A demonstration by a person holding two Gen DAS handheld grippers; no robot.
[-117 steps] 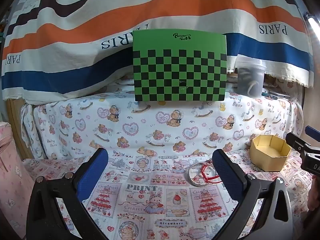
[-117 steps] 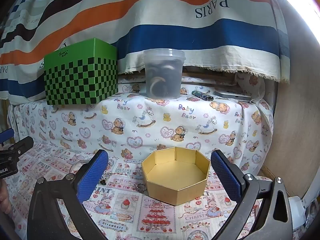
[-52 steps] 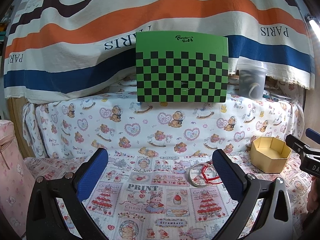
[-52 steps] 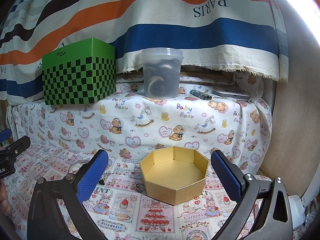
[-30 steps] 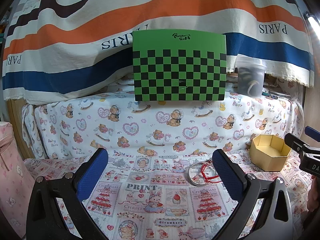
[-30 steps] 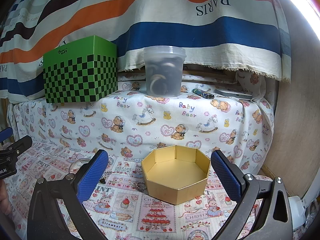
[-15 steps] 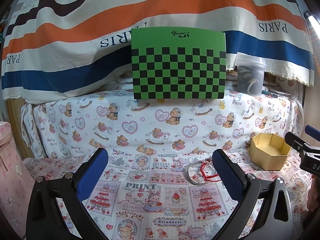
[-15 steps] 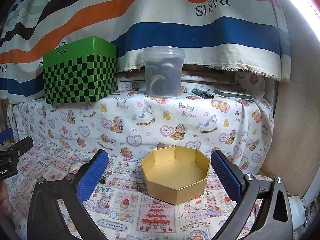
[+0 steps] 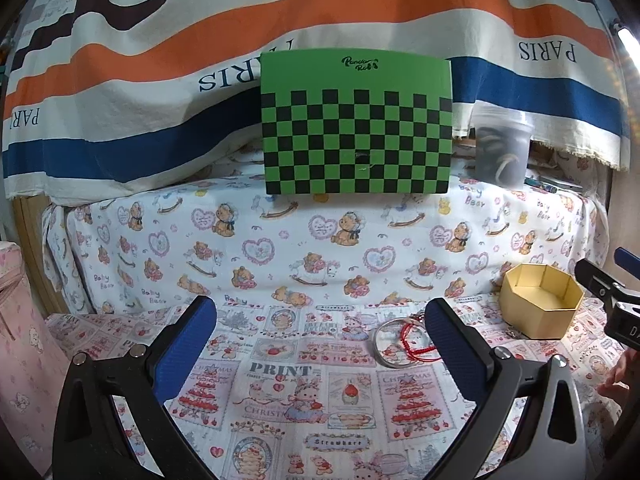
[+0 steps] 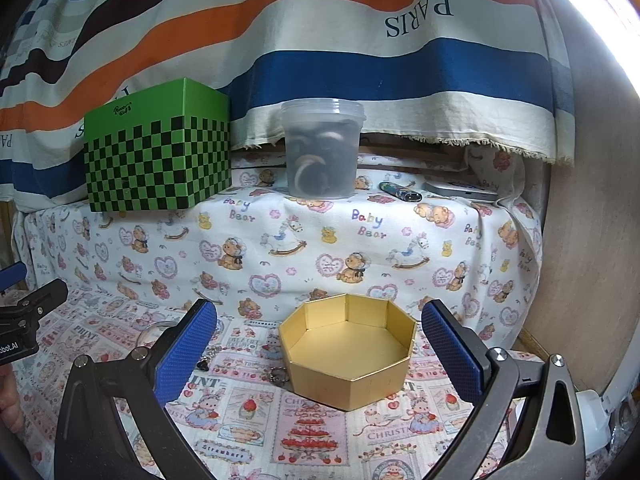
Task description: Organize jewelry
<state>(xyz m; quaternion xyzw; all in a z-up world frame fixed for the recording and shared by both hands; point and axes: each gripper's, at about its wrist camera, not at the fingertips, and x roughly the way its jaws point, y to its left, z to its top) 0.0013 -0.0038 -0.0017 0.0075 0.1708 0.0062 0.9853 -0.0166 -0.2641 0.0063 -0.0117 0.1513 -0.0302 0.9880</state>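
Observation:
An open, empty gold octagonal box (image 10: 348, 354) sits on the printed cloth; it also shows in the left wrist view (image 9: 538, 306). A silver bangle (image 9: 386, 346) with a red cord bracelet (image 9: 416, 340) lies left of the box. A small silver ring (image 10: 278, 376) and a dark chain piece (image 10: 206, 360) lie by the box's left side. My left gripper (image 9: 320, 344) is open and empty above the cloth, left of the bangle. My right gripper (image 10: 320, 346) is open and empty, facing the box.
A green checkered box (image 9: 356, 128) and a clear lidded tub (image 10: 322, 148) stand on the raised shelf behind. A lighter (image 10: 400, 191) and a phone (image 10: 460, 191) lie on the shelf at right. A wooden wall (image 10: 592, 240) bounds the right side.
Both views shifted only slightly; the grippers stay open and hover in about the same place. Nothing on the cloth has moved.

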